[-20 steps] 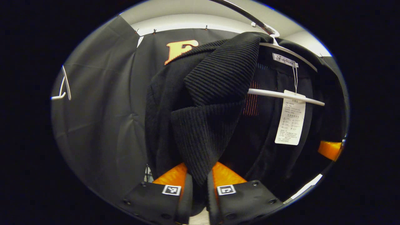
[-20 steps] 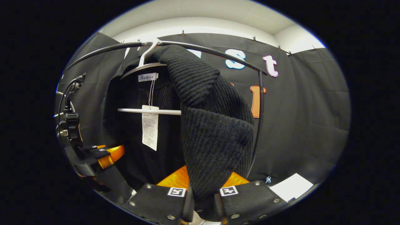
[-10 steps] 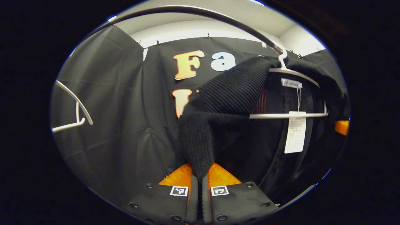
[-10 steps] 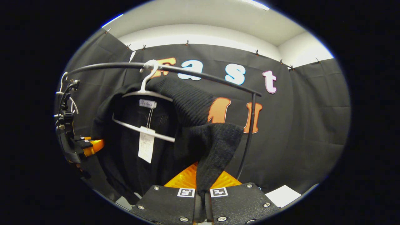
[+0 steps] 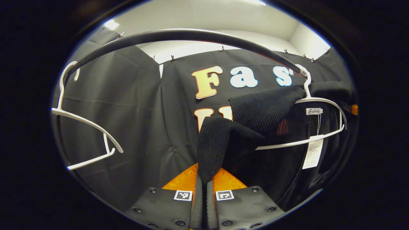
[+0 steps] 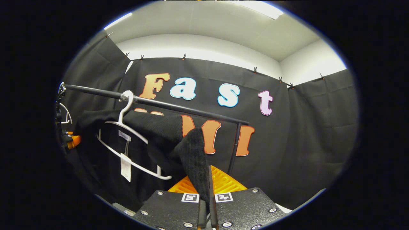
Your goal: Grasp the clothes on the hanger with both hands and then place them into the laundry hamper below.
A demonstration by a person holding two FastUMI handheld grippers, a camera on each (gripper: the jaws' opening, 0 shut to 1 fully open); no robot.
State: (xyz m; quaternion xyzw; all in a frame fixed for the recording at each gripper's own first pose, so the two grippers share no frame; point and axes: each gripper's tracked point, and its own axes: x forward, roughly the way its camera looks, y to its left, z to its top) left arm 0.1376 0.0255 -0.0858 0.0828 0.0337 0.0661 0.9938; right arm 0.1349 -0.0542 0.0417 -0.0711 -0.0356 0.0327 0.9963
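1. Left gripper view: an empty hanger (image 5: pixel 86 134) hangs at your far left on the rail (image 5: pixel 179 35), well apart from the work. Swing wide and you may knock it off.
2. Your left gripper (image 5: pixel 204 179) is clamped on a fold of the black sweater (image 5: pixel 255 111), which is stretched off its hanger (image 5: pixel 319 127). That hanger is tilted; pull unevenly and it can snag the knit or unhook.
3. The tag (image 5: pixel 312 153) dangles by the hanger's bar and may catch.
4. Right gripper view: your right gripper (image 6: pixel 206 188) pinches the other side of the sweater. A thin fold could slip before you reach the hamper below.
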